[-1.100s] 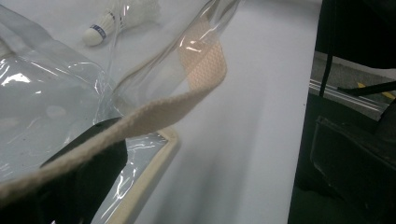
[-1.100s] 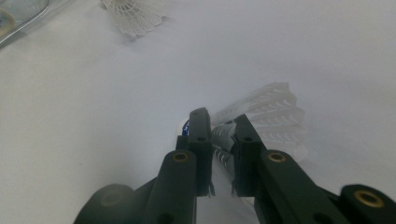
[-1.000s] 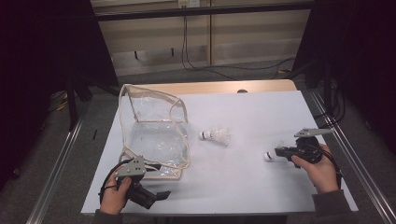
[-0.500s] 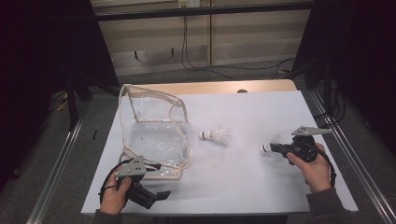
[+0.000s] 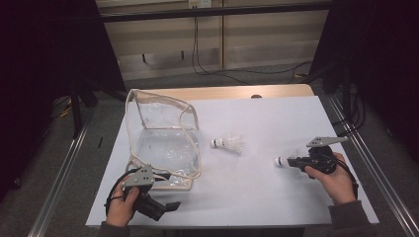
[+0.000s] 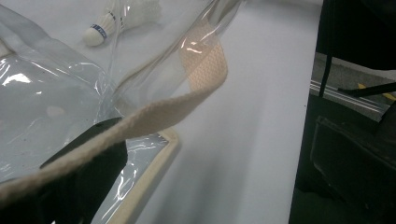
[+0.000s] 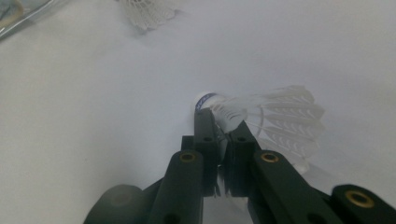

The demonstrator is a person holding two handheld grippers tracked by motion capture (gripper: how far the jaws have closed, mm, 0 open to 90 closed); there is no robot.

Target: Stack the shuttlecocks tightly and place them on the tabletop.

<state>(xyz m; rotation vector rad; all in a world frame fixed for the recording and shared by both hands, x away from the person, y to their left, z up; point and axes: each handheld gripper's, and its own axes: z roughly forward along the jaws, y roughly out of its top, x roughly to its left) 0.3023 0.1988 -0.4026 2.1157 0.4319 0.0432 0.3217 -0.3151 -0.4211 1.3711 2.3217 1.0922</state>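
A white shuttlecock (image 5: 280, 161) (image 7: 261, 114) hangs just above the white table (image 5: 276, 118) at the right, cork end pointing left. My right gripper (image 5: 291, 161) (image 7: 223, 126) is shut on it near the cork; its jaws have just eased a trifle but still pinch it. A second shuttlecock (image 5: 230, 143) (image 6: 123, 16) lies on the table's middle. A clear plastic bag (image 5: 165, 143) (image 6: 46, 93) with cream trim stands open at the left. My left gripper (image 5: 170, 205) rests at the bag's near corner. The bag's cream strap (image 6: 187, 100) crosses over one black jaw; the other is hidden.
The table's right edge and a dark floor gap (image 6: 355, 116) show in the left gripper view. Metal rails (image 5: 59, 173) run along both sides of the table. Open white surface lies between the bag and the right hand (image 5: 338, 182).
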